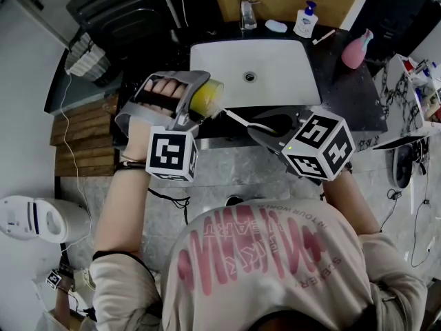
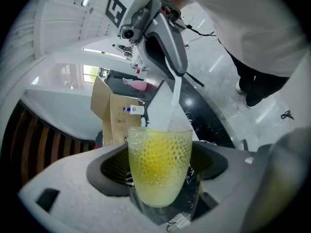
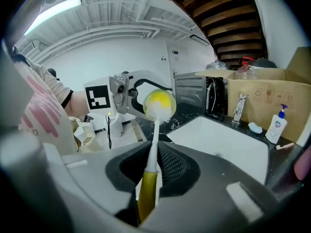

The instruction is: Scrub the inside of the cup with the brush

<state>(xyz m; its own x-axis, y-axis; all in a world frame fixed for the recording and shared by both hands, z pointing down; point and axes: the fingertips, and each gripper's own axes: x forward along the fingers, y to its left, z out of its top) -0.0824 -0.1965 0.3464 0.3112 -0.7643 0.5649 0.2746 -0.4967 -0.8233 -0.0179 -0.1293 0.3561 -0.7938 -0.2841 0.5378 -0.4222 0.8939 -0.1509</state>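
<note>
Left gripper view shows me the cup (image 2: pixel 159 166) best: it is see-through with little bumps all over, and the yellow fuzzy head of the brush (image 2: pixel 173 103) sits inside it. The left gripper (image 1: pixel 204 99) is squeezed on the cup, one jaw on each side of its lower half. I think the cup is light and hard. It may be glass or plastic, I cannot tell which, so it could crack if I squeeze too hard. If it is wet it may slip, but the bumps should help the jaws hang on. Low on the sides, where I hold it now, looks like a good place to grab. The brush has a thin white stick that I think bends a little, and a thick yellow grip. The right gripper (image 3: pixel 149 171) is clamped on that stick, just above the yellow grip, which feels right for pushing the soft head around. From the head view, the cup lies tipped on its side with its mouth toward the right gripper, just in front of the white sink (image 1: pixel 289 74). A soap bottle (image 1: pixel 306 21) stands behind the sink.
</note>
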